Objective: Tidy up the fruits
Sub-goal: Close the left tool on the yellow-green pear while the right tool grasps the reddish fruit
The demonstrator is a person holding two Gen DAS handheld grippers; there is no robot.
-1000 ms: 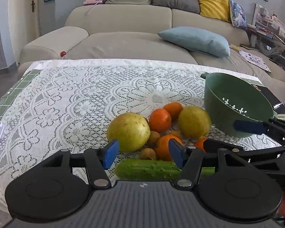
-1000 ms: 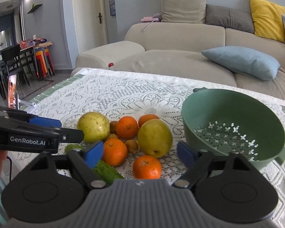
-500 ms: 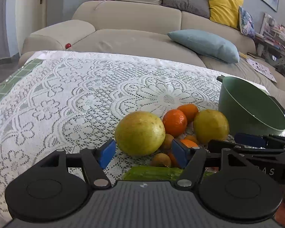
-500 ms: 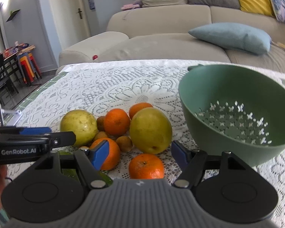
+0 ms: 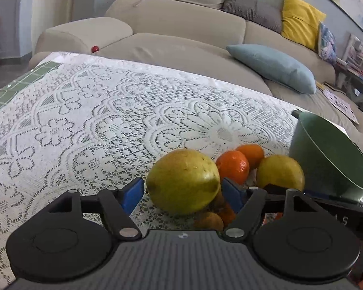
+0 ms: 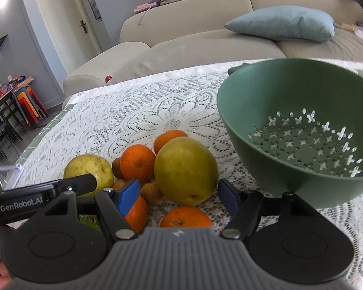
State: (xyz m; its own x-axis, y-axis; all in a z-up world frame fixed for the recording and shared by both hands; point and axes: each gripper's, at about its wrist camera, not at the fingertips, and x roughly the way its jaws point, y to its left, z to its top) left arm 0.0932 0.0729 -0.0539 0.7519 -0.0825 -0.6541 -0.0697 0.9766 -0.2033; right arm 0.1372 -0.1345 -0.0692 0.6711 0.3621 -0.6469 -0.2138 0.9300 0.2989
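Room: a living room with a beige sofa [image 5: 181,46] behind the table, a pale blue cushion [image 5: 273,68] on its seat and a yellow cushion [image 5: 300,20] against its back.
Surface: a table covered with a white lace tablecloth [image 5: 84,120] in a flower pattern.
Fruit pile: a cluster of fruit lies on the cloth, just left of a green colander.
Colander: the green colander [image 6: 300,125] stands on the cloth with star-shaped holes in its floor; no fruit shows inside it.
Left gripper: the left gripper [image 5: 181,192] has its blue-padded fingers spread wide on either side of a large yellow-green fruit [image 5: 184,184]; whether the pads touch the fruit cannot be told.
Right gripper: the right gripper [image 6: 176,193] also has its blue pads apart, flanking a second large yellow-green fruit [image 6: 186,170] without clearly pressing it.
Oranges: from the right wrist view, one orange [image 6: 138,165] sits between the two big fruits, another [image 6: 169,139] lies behind, one [image 6: 185,218] lies nearest the camera, and one [image 6: 138,213] is partly hidden by the left pad.
Small brown fruits: several small brown fruits [image 6: 152,193] are tucked among the oranges.
Other gripper in view: the left gripper's black arm, printed GenRobot.AI [image 6: 21,204], crosses the lower left of the right wrist view.
Background left: a door [image 6: 84,24] and stacked coloured stools [image 6: 29,104] stand far off.
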